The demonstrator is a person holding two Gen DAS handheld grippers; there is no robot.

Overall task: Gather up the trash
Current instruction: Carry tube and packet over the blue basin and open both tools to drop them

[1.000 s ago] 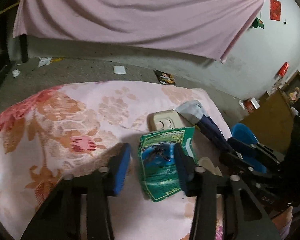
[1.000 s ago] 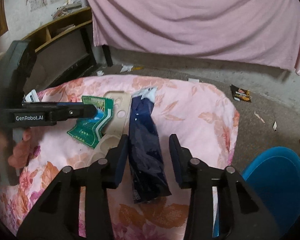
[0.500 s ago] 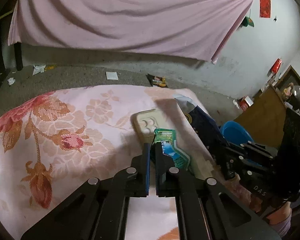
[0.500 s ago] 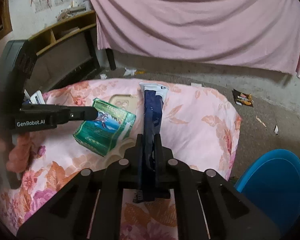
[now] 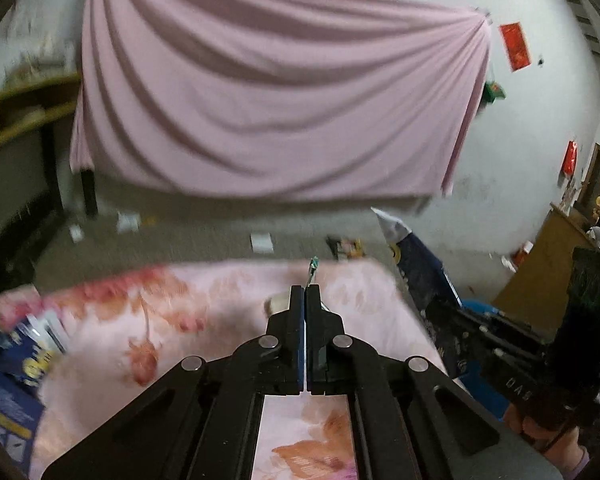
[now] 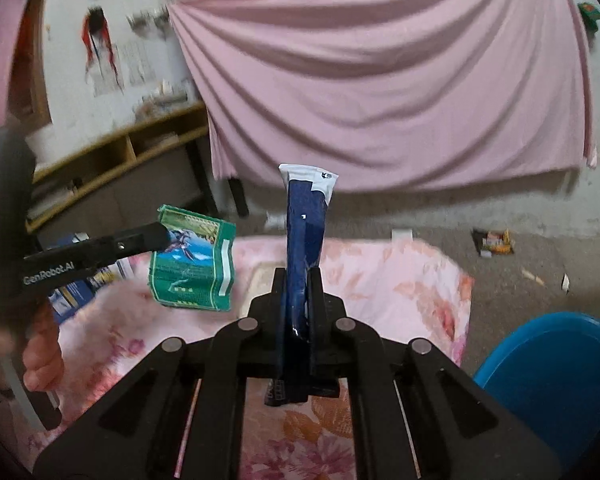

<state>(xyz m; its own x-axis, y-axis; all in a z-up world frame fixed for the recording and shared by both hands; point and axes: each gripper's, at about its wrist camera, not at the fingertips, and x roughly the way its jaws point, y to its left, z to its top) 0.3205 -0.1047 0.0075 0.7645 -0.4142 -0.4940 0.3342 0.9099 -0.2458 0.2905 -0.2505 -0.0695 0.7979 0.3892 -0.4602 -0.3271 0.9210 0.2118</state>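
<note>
Both my tongs have just closed and lifted their trash off the flowered bed [image 6: 420, 280]. My left tongs [image 6: 168, 236] pinch the green packet [image 6: 194, 266]. My right tongs [image 6: 298, 280] squeeze the dark blue wrapper [image 6: 306, 220]. Both hang above the bed. They still need dropping, maybe into the blue bin [image 6: 556, 364] beside the bed.

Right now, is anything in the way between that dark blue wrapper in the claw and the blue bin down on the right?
Nothing visible blocks it. The right claw grips the dark blue wrapper above the floral cloth; the blue bin sits low to its right, past the cloth's edge, with open space between.
</note>
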